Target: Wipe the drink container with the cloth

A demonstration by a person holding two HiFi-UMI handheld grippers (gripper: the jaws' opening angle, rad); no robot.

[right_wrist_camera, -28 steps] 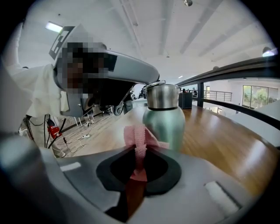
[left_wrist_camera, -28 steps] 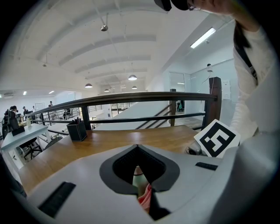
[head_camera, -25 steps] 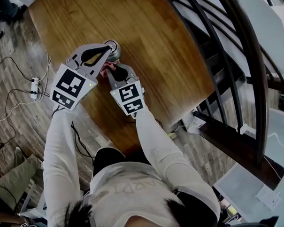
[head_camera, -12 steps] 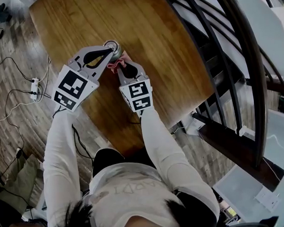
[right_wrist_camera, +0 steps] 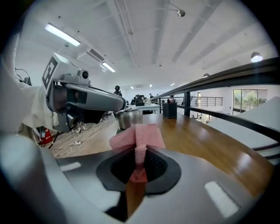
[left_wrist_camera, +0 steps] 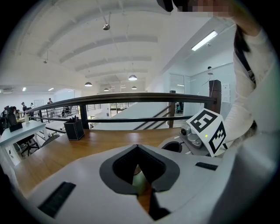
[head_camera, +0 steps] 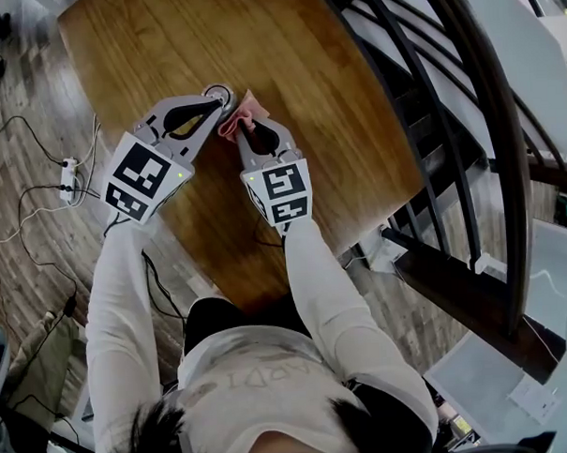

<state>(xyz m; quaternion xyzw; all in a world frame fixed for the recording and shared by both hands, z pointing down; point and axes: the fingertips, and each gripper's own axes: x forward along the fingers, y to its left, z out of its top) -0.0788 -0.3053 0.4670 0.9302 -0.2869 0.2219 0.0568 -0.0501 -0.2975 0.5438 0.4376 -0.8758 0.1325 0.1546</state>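
**Wooden desk over plank floor**

Brown wooden desk (head_camera: pixel 334 97) with rounded corners and a glossy top, grain running lengthwise. Steel cup (head_camera: pixel 220 94) upright on it, close to the left edge. Black pen holder (right_wrist_camera: pixel 169 109) standing at the far end, well apart from the cup. Below and to the left, grey-brown plank floor (head_camera: pixel 41 264). Black cables (head_camera: pixel 24 199) trailing across the boards, white power strip (head_camera: pixel 69 171) lying just beside the desk.

no text can be read; the faint print (head_camera: pixel 259 376) on the shirt (head_camera: pixel 273 414) is illegible
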